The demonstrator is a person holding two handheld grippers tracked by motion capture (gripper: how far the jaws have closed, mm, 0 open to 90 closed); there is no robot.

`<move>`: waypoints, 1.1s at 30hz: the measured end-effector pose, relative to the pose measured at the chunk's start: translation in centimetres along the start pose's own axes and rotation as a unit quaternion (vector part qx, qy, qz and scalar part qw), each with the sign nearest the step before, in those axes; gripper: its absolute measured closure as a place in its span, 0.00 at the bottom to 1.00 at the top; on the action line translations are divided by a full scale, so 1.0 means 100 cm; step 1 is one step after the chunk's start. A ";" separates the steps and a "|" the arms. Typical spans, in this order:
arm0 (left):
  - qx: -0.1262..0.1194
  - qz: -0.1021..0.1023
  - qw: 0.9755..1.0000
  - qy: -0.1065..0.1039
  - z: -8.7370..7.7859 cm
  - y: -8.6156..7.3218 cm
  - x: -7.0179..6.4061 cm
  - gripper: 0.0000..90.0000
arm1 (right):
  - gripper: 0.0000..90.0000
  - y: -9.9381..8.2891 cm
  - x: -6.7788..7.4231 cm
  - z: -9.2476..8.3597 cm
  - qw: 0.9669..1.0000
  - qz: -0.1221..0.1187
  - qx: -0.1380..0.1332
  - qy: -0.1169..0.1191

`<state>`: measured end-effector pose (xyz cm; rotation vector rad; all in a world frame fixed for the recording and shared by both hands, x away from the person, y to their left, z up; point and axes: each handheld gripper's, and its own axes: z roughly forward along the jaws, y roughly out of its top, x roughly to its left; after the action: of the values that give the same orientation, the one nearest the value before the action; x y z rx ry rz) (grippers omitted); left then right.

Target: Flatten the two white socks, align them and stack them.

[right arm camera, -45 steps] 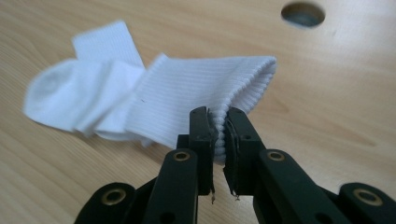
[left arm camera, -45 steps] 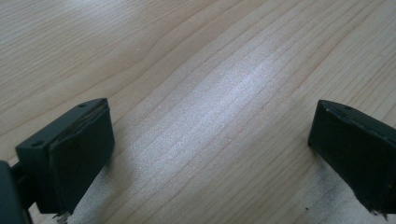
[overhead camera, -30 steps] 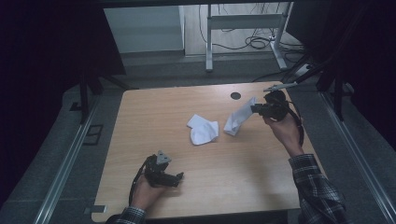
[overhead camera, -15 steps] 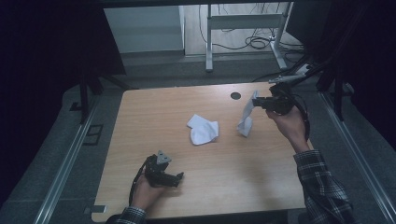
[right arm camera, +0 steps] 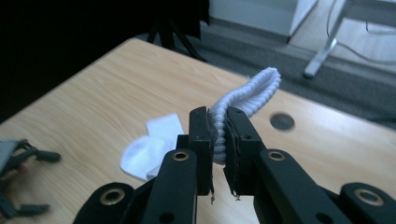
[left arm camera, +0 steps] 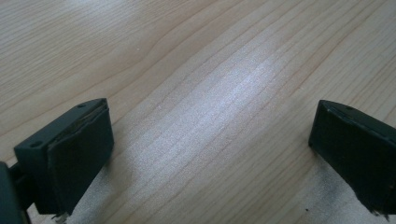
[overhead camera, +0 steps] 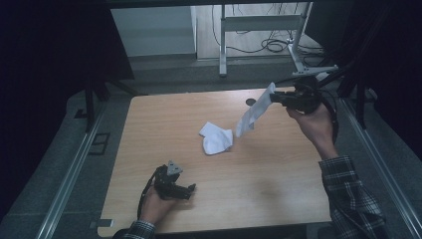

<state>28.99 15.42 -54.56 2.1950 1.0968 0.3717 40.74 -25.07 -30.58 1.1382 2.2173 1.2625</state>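
Right gripper (overhead camera: 278, 99) at table's (overhead camera: 278, 189) 2 o'clock, jaws clamped on white sock (overhead camera: 251, 114) cuff, sock dangling. Left gripper (overhead camera: 189, 189) jaws apart, empty. Risk: thin pinch slipping, sock dropping onto second sock (overhead camera: 216, 139).

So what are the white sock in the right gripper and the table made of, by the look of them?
The held sock looks like knitted fabric, likely cotton or a blend: its cuff shows fine ribbing, and it hangs limp from the right gripper. The table looks like pale wood or a wood-look laminate: straight grain lines and a soft sheen, so which one is unclear.
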 end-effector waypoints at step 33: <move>0.001 -0.004 1.000 0.004 0.001 0.001 -0.001 0.00 | 0.72 -0.185 -0.106 0.012 0.986 0.086 0.112 -0.089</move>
<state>29.04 15.29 -54.57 2.1915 1.1099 0.3763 39.30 -37.92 -47.64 1.4950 2.2053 0.9448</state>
